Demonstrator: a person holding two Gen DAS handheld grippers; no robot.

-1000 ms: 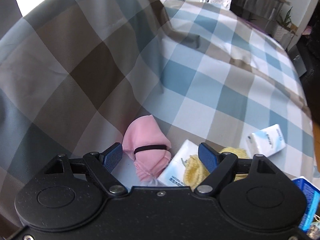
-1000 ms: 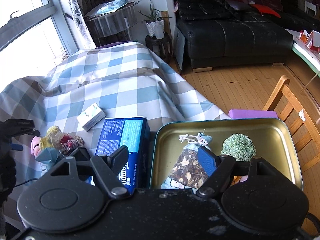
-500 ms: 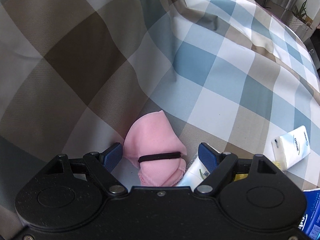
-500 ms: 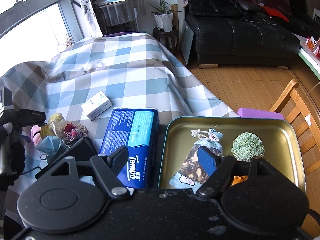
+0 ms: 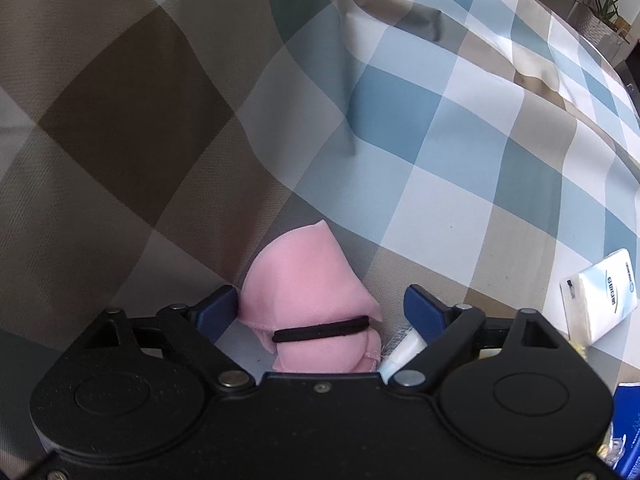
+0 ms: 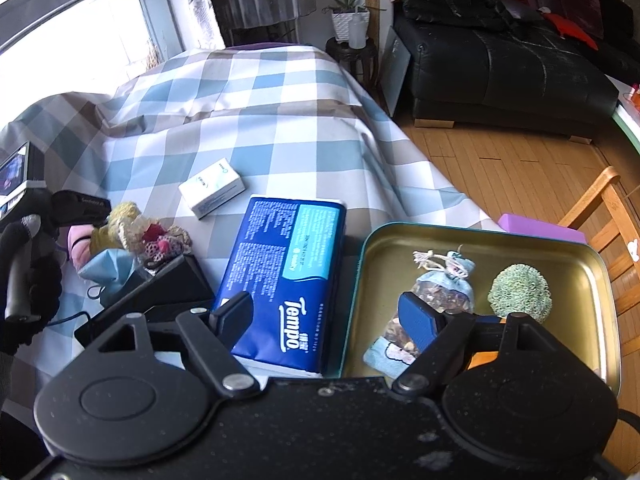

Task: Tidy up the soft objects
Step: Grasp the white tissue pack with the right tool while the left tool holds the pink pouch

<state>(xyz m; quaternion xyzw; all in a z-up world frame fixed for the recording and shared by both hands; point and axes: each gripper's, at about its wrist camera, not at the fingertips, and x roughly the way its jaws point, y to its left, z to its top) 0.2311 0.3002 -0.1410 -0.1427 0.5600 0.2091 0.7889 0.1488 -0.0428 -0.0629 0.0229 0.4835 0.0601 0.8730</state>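
Observation:
A pink soft bundle [image 5: 308,280] bound by a black elastic band lies on the checked cloth, between the open fingers of my left gripper [image 5: 320,308]; the left fingertip [image 5: 218,308] is at its edge. In the right wrist view the bundle [image 6: 78,242] sits by a pile of soft things [image 6: 136,232] and a light blue cloth [image 6: 106,266]. My right gripper [image 6: 328,316] is open and empty, above a blue Tempo tissue pack [image 6: 286,276] and a gold tin tray [image 6: 560,240]. The tray holds a sachet bag [image 6: 436,296] and a green fuzzy ball [image 6: 520,290].
A small white tissue pack [image 5: 596,296] lies right of the bundle, seen also in the right wrist view [image 6: 212,188]. A black box [image 6: 160,292] sits left of the Tempo pack. A wooden chair [image 6: 612,204] and a black sofa [image 6: 500,64] stand beyond the table.
My left gripper has moved forward and down so the pink bundle now sits between its fingers. The right gripper has drifted slightly, still open over the tray and tissue pack.

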